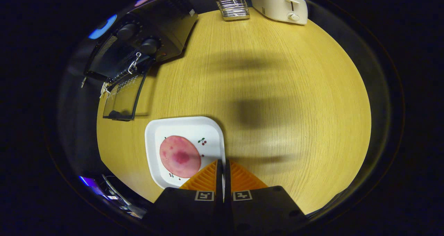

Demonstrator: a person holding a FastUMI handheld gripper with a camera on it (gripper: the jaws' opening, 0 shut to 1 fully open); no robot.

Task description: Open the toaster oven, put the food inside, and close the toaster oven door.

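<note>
A round pink slice of food [179, 156] lies on a white square plate [184, 126] with small cherry prints, on the wooden table. My gripper [223, 163] is shut on the plate's right rim, and a thin strip of the rim shows between the fingers. Beyond the plate to the left stands the black toaster oven [163, 24] with two knobs. Its glass door [122, 96] hangs open, folded down toward the table, with the handle at its near end.
A white pop-up toaster [277, 3] stands at the table's far edge. Beside it is a metal wire rack [232, 7] with a wooden stick in it. Bare wooden table [295, 107] spreads to the right of the plate.
</note>
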